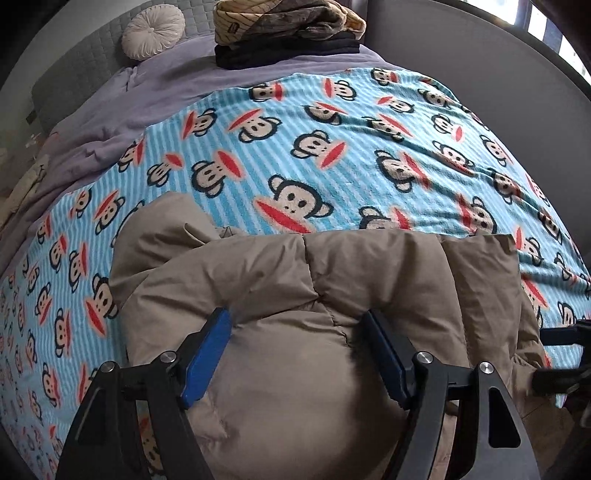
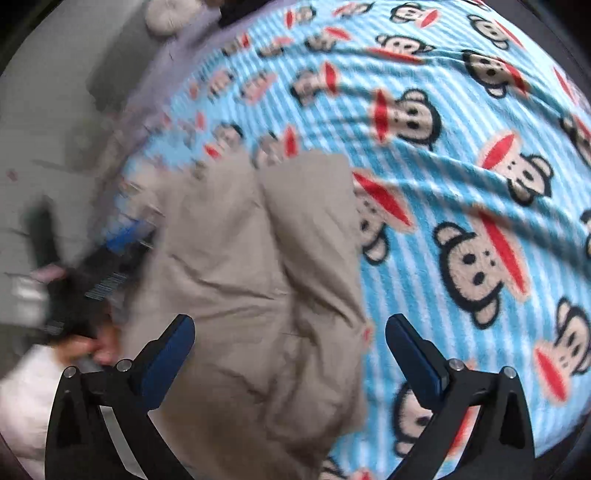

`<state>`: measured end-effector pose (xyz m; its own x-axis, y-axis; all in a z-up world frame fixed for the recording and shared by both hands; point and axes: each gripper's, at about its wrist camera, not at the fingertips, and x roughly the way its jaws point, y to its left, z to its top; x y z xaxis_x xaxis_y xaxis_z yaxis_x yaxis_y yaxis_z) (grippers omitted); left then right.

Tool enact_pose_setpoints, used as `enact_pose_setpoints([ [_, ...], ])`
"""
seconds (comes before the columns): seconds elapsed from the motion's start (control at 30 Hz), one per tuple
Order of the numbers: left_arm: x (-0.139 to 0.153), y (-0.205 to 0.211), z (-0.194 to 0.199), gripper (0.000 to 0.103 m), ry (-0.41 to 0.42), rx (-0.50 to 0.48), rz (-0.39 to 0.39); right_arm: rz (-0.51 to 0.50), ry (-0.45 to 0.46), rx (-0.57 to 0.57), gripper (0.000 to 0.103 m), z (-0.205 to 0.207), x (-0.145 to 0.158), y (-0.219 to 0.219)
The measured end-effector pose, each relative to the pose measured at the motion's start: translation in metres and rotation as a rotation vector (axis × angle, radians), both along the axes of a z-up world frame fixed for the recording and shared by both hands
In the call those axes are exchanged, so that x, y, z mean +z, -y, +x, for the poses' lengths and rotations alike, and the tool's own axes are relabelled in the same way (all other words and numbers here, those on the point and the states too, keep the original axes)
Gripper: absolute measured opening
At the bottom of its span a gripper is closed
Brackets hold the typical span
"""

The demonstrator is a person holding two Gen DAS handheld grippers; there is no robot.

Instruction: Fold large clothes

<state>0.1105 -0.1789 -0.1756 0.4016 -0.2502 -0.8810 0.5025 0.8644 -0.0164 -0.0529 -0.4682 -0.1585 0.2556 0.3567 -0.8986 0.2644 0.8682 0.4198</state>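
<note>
Right wrist view: blurred throughout; left edge smeared, where the left gripper (image 2: 122, 236) shows only as a dark and blue streak beside a hand (image 2: 99, 345) and white sleeve (image 2: 26, 391). Tan padded jacket (image 1: 314, 295): folded bulk on the monkey-print blanket (image 1: 332, 147), lower centre of frame, its near end cut off below. Left gripper (image 1: 299, 354): jaws part-way apart, blue pads pressed into a thick fold of the jacket. Right gripper (image 2: 290, 354): jaws spread wide over the jacket's edge, pads touching nothing. Upper centre: stacked clothes (image 1: 288, 29), top cropped.
</note>
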Motion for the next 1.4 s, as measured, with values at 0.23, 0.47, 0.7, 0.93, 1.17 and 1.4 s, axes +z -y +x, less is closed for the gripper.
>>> enact_pose_setpoints([
  [0.23,0.017,-0.014,-0.006,0.075,-0.035,0.039,0.011,-0.026,-0.028,0.017,0.103,0.000,-0.006,-0.009],
  [0.47,0.046,-0.060,-0.022,0.103,-0.042,0.086,-0.077,0.018,-0.005,0.008,0.103,-0.007,-0.001,-0.002],
  [0.7,0.018,-0.120,-0.018,0.103,-0.320,0.151,-0.257,0.082,-0.010,-0.020,0.103,-0.005,-0.009,0.015],
  [0.93,-0.045,-0.156,-0.020,0.103,-0.659,0.175,-0.533,0.175,-0.045,-0.002,0.103,0.007,-0.026,0.024],
  [1.17,-0.081,-0.141,-0.021,0.103,-0.728,0.105,-0.583,0.296,-0.114,0.104,0.103,0.036,-0.062,0.014],
  [1.4,-0.111,-0.128,-0.018,0.103,-0.797,0.081,-0.672,0.466,-0.120,0.158,0.103,0.062,-0.091,-0.002],
])
